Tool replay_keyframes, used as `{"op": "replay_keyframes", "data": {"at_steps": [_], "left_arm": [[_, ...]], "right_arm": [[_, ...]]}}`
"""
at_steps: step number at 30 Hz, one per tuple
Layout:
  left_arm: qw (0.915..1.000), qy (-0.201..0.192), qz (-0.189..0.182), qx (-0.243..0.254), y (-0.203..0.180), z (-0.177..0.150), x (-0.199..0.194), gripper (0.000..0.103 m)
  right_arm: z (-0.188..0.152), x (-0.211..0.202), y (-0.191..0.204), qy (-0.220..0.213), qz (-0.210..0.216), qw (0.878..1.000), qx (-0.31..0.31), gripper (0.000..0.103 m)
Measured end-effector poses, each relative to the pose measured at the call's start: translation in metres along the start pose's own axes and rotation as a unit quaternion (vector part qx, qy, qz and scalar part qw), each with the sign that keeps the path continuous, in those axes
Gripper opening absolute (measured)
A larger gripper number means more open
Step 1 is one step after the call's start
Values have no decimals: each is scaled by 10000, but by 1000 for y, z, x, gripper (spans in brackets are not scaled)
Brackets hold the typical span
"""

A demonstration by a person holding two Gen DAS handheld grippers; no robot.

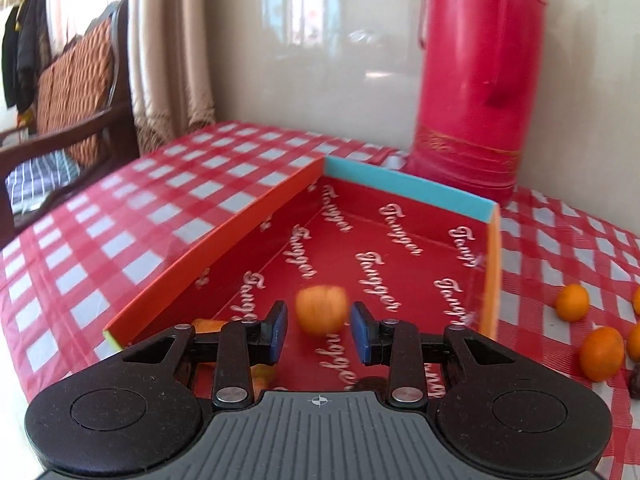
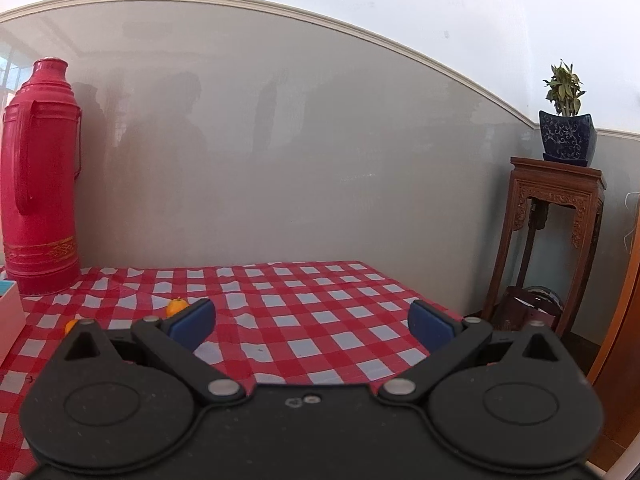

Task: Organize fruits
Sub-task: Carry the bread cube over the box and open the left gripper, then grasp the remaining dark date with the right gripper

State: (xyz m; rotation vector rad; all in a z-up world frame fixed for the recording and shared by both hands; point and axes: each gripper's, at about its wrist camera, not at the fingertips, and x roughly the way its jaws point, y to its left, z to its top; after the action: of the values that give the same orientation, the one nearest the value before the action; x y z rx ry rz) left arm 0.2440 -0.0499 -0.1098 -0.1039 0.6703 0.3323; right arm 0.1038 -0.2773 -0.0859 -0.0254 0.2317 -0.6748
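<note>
A shallow red box [image 1: 224, 232] with orange and teal walls lies on the checked tablecloth. My left gripper [image 1: 319, 330] hovers over its near end with blue pads apart. A small orange fruit [image 1: 321, 309], blurred, sits between the fingertips with a thin gap on each side; neither pad presses it. Under the fingers, inside the box, parts of more orange fruit [image 1: 209, 325] and a dark fruit [image 1: 370, 384] show. Loose orange fruits [image 1: 601, 354] lie on the cloth right of the box. My right gripper [image 2: 312, 324] stands wide open above the cloth, holding nothing; a small orange [image 2: 177, 306] lies beyond its left finger.
A tall red thermos [image 1: 478, 80] stands against the wall behind the box's far right corner. A wooden chair with cushions [image 1: 76, 92] stands off the table's left edge. In the right wrist view a carved stand [image 2: 554, 216] with a potted plant stands beyond the table's right edge.
</note>
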Motion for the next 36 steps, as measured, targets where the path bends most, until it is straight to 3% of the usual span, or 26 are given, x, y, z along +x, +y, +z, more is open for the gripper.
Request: {"op": "replay_keyframes", "data": {"at_steps": [1,3,7,12,18,21,23,25,30,33,36], "left_arm": [[10000,26,34,-39,3,0,0,55],[9999,-20,48,-149,10,3,-2,76],[9988,-474,53,-73,20,7,-20,78],[9982,-593,-28,-54,42,19,-33,83],[9960,-836,244,-177,84,24,-44,92],[9935,-974,532,-240,105,21,-47,92],[9916,-1045,702,-300,119,20,-48,93],[9886,-1130,931,-357,131,17,-48,96],[9861,-1081,1128,-559,155,16,-38,99],[9869,-941,1166,-602,161,15,-29,99],[9875,-841,1160,-654,166,14,-23,99]], "right_arm": [[0,0,3,-1,35,10000,-29,97],[0,0,10,17,152,9999,-80,97],[1,3,21,109,427,9990,-81,97],[2,17,30,460,1000,9939,113,97],[3,42,45,1039,1358,9850,228,96],[2,56,57,1264,1585,9791,161,88],[-1,66,62,1461,1653,9753,136,69],[-5,76,66,1677,1732,9703,185,57],[-13,100,76,2140,1702,9616,251,60],[-15,105,82,2174,1646,9619,199,55],[-19,110,85,2298,1764,9569,215,30]]}}
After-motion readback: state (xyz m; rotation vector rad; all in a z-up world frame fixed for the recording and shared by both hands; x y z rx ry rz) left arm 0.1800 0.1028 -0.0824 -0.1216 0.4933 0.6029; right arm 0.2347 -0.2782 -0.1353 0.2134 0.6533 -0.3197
